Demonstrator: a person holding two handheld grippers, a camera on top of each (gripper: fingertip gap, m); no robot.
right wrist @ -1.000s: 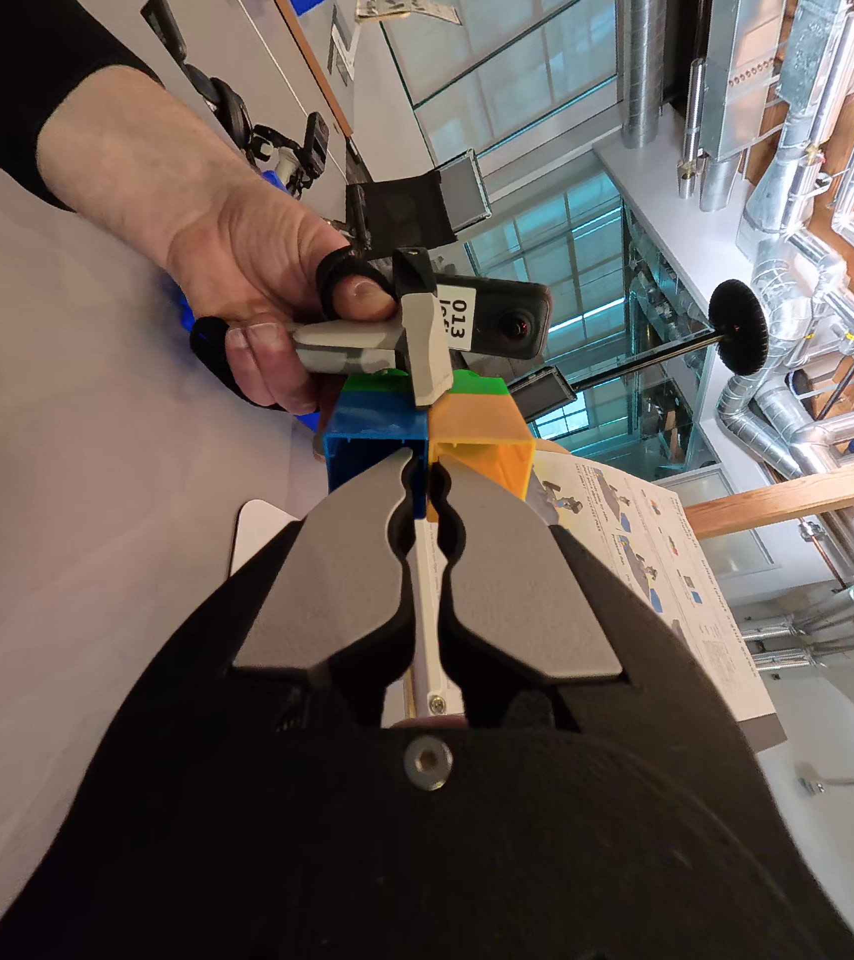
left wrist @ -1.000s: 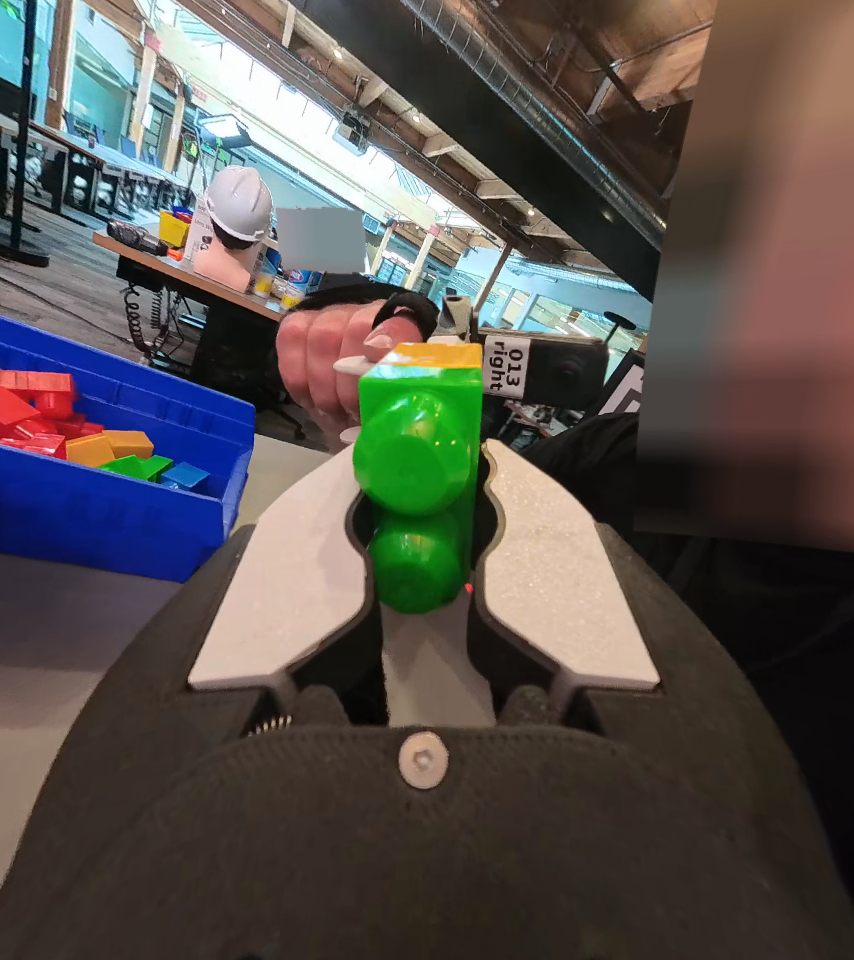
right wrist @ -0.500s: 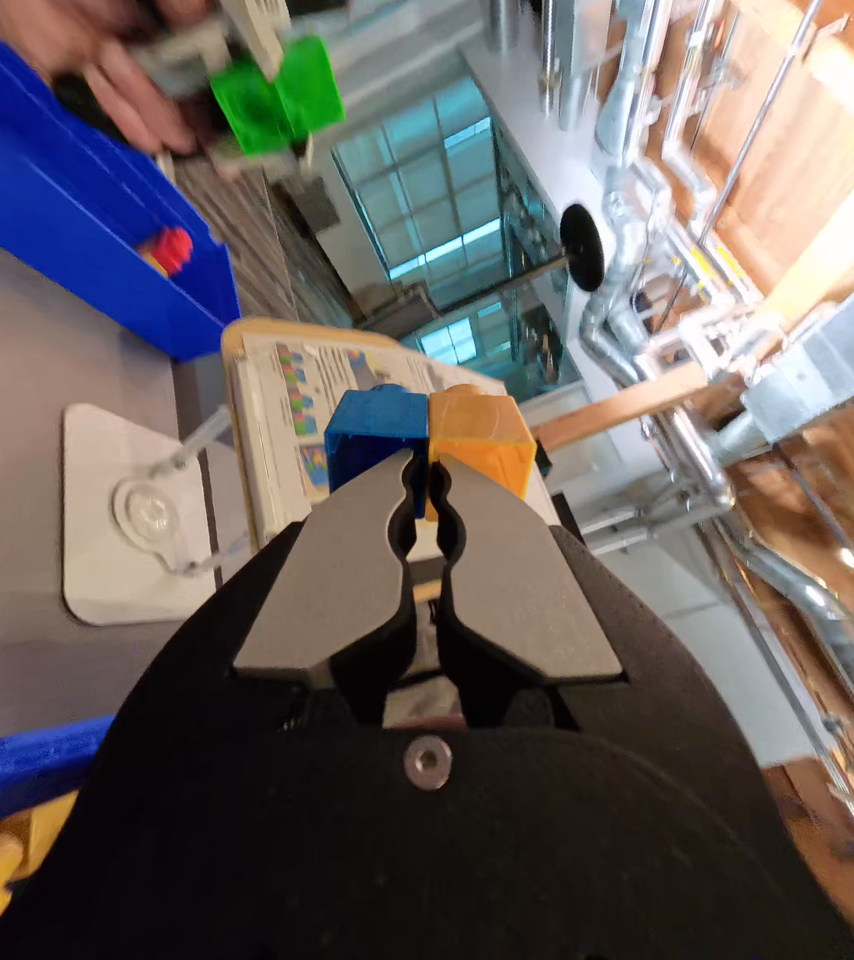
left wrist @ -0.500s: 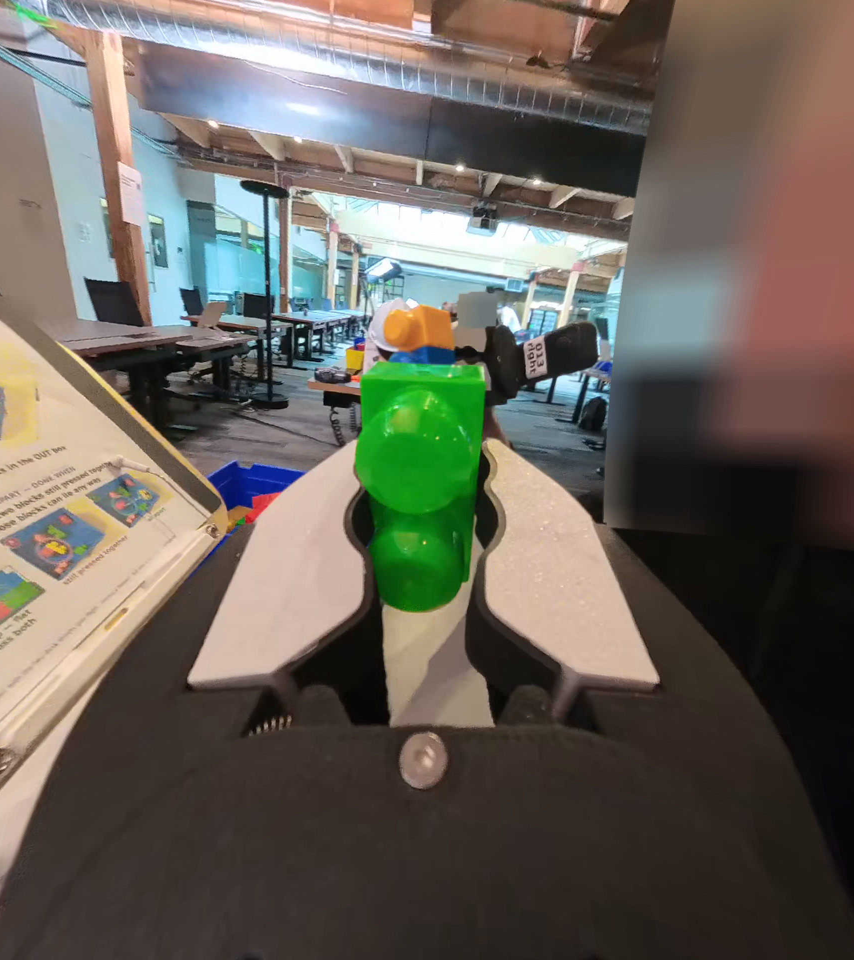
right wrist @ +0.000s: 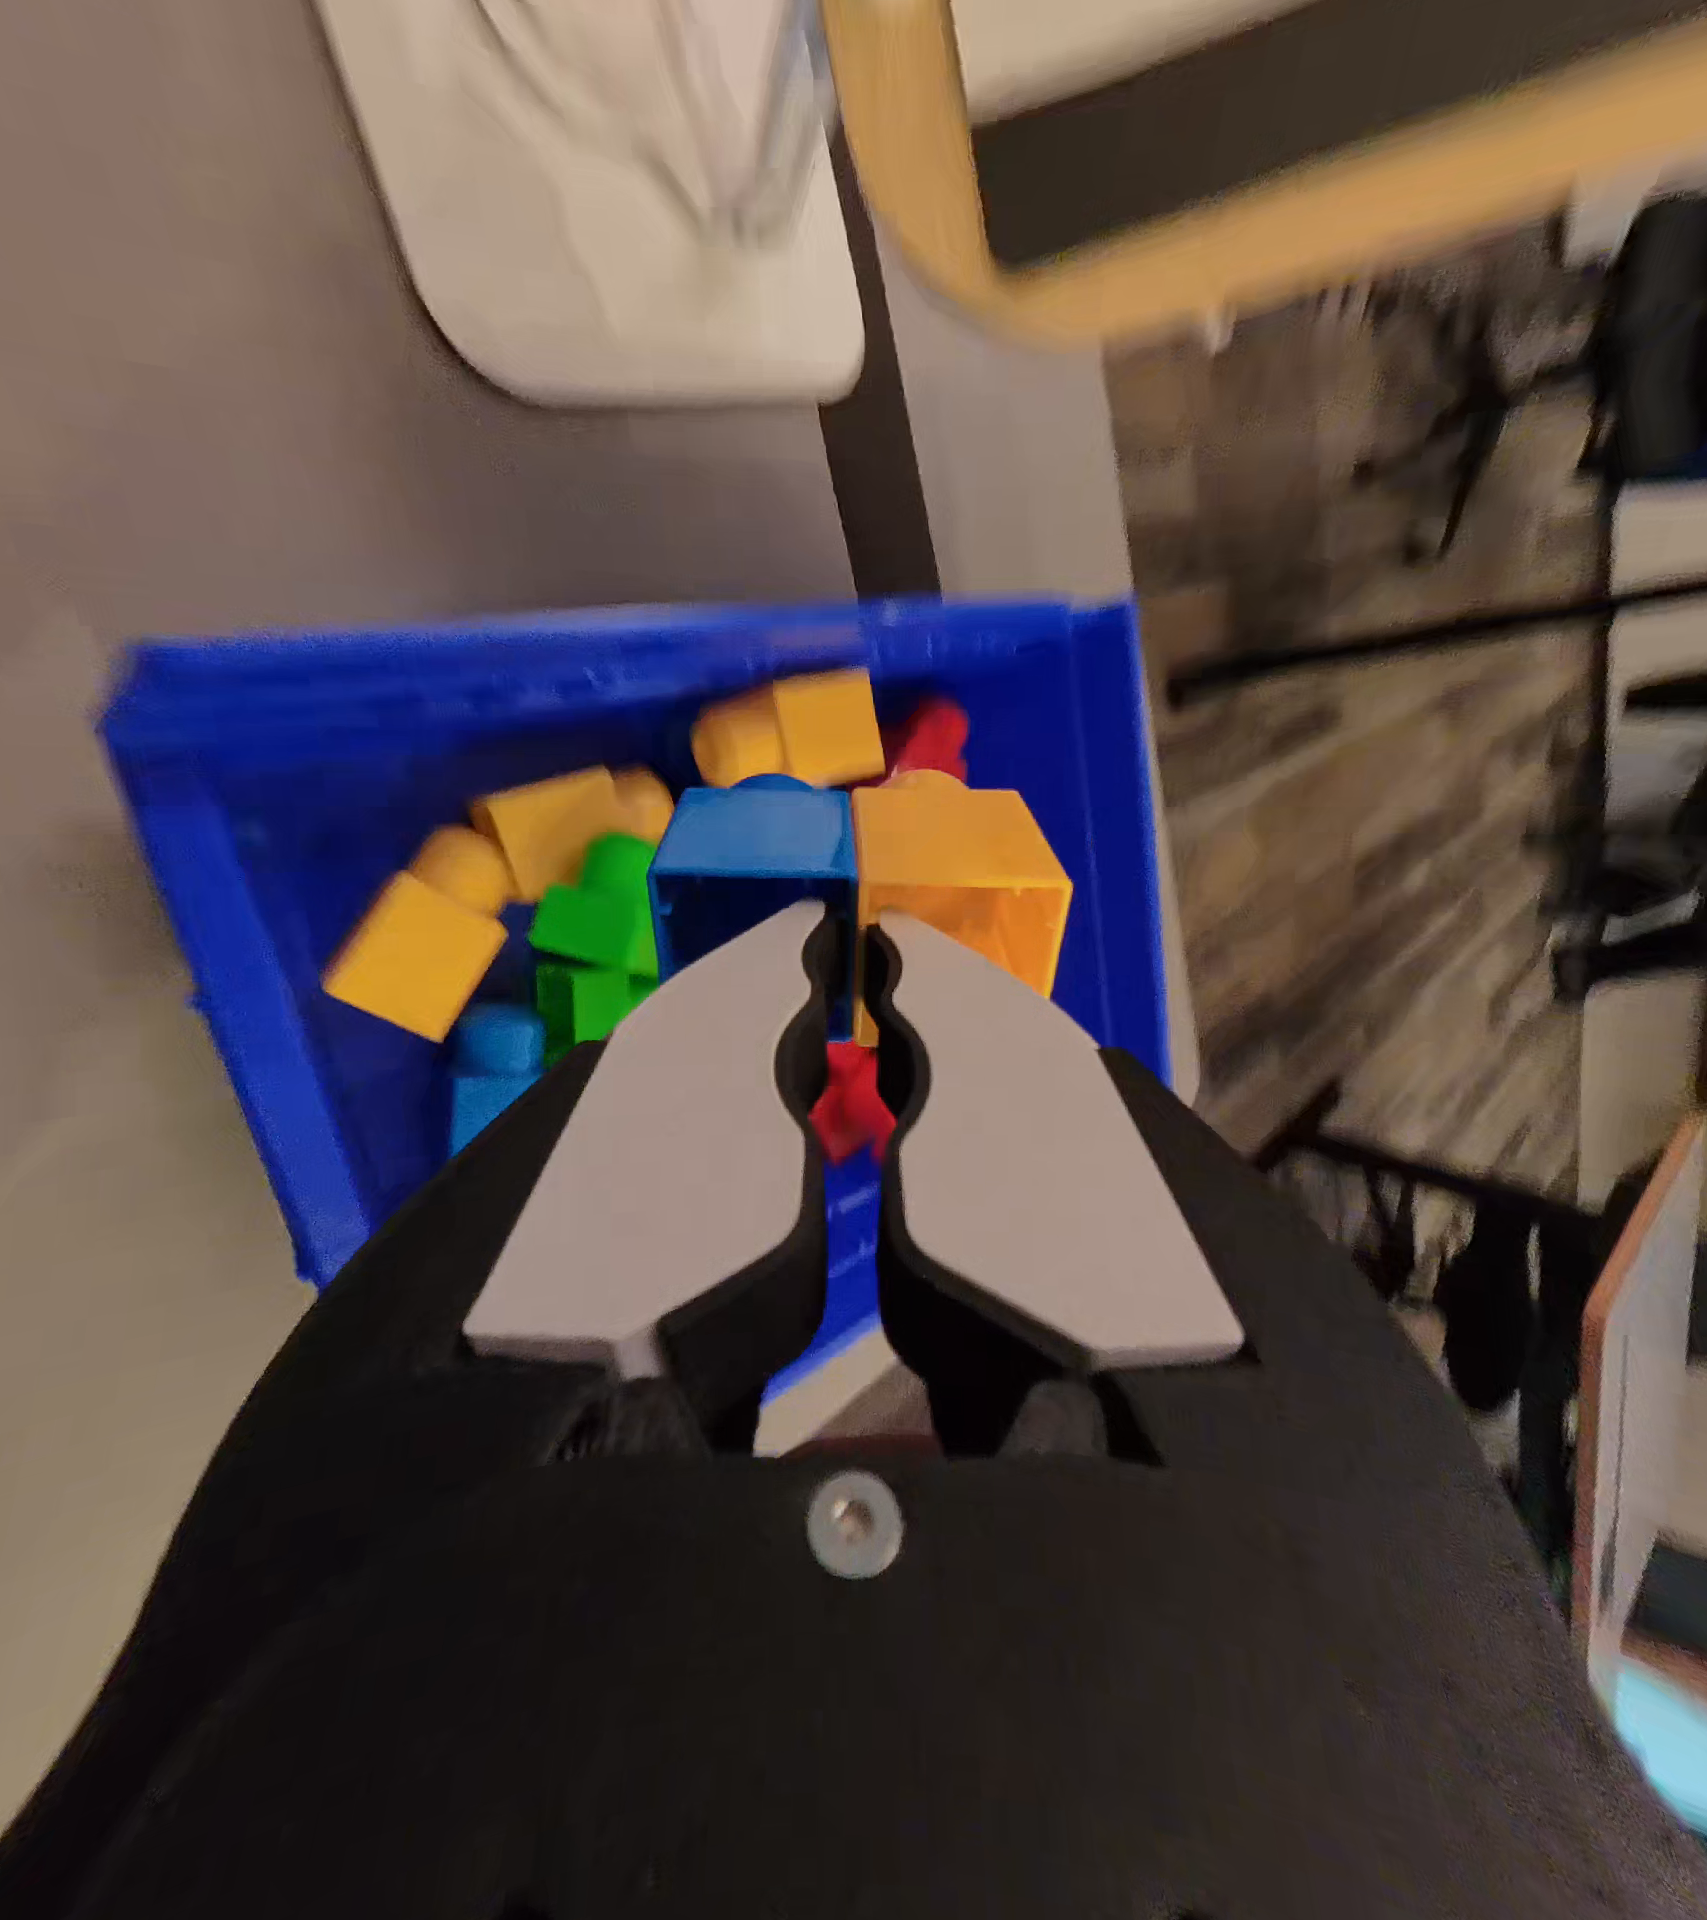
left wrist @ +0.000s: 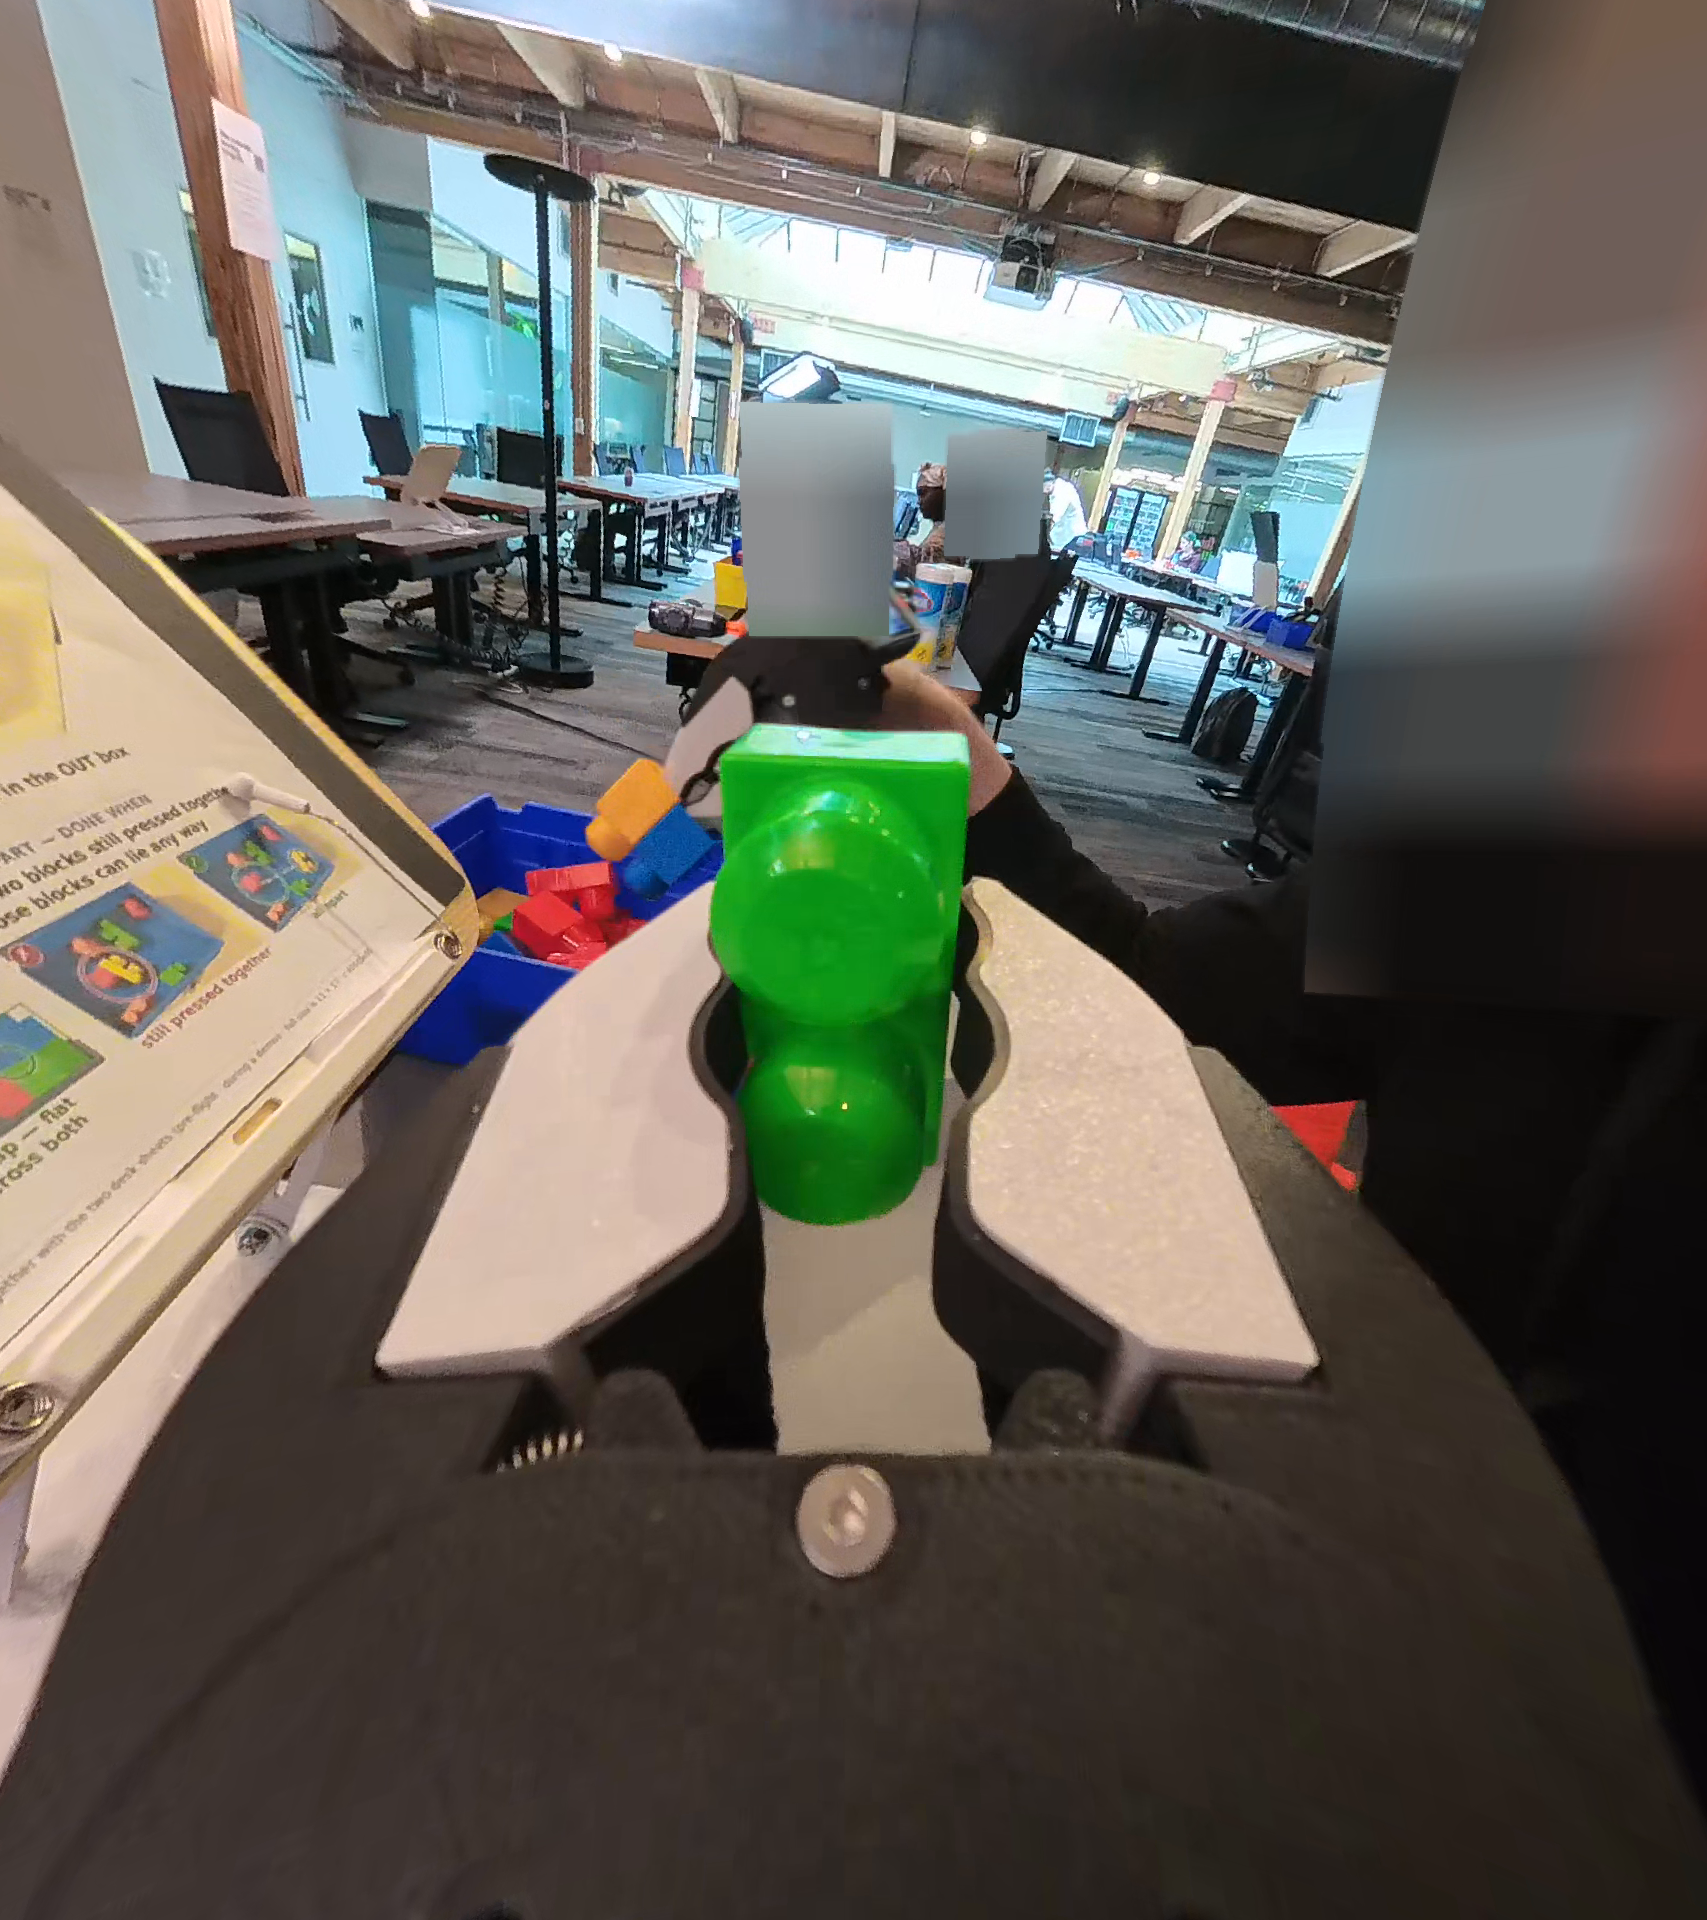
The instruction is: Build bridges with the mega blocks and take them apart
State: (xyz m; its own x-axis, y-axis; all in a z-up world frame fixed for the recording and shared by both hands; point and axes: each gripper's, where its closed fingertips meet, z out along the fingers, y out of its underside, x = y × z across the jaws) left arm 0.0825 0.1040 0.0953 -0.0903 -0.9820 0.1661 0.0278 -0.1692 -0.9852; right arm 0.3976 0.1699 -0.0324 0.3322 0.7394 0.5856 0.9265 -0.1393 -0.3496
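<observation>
Left wrist view: at frame centre, one green block (left wrist: 844, 935) with two round studs facing the camera sits clamped between the left gripper (left wrist: 838, 997)'s two pale fingers (left wrist: 610, 1101), which stand a block's width apart and press on its sides. Left of centre, one blue bin (left wrist: 475, 997) holds a heap of loose blocks, mostly red (left wrist: 568, 914); their number cannot be counted. Above the bin, one orange block (left wrist: 625, 805) joined to one blue block (left wrist: 667, 847) hangs in the air, with the right gripper that carries them mostly hidden behind the green block. One instruction board (left wrist: 132, 883) fills the left edge.

Right wrist view, blurred: the right gripper (right wrist: 854, 925)'s two grey fingers (right wrist: 693, 1122) are nearly together, pinching the adjoining walls of one blue block (right wrist: 750, 842) and one orange block (right wrist: 953, 842), side by side at centre frame with their hollow undersides towards the camera. Below them one blue bin (right wrist: 194, 894) holds at least three yellow-orange blocks (right wrist: 413, 951), one or two green (right wrist: 594, 925), one blue (right wrist: 490, 1049) and some red (right wrist: 849, 1101). One white stand base (right wrist: 620, 208) lies at the upper left.
</observation>
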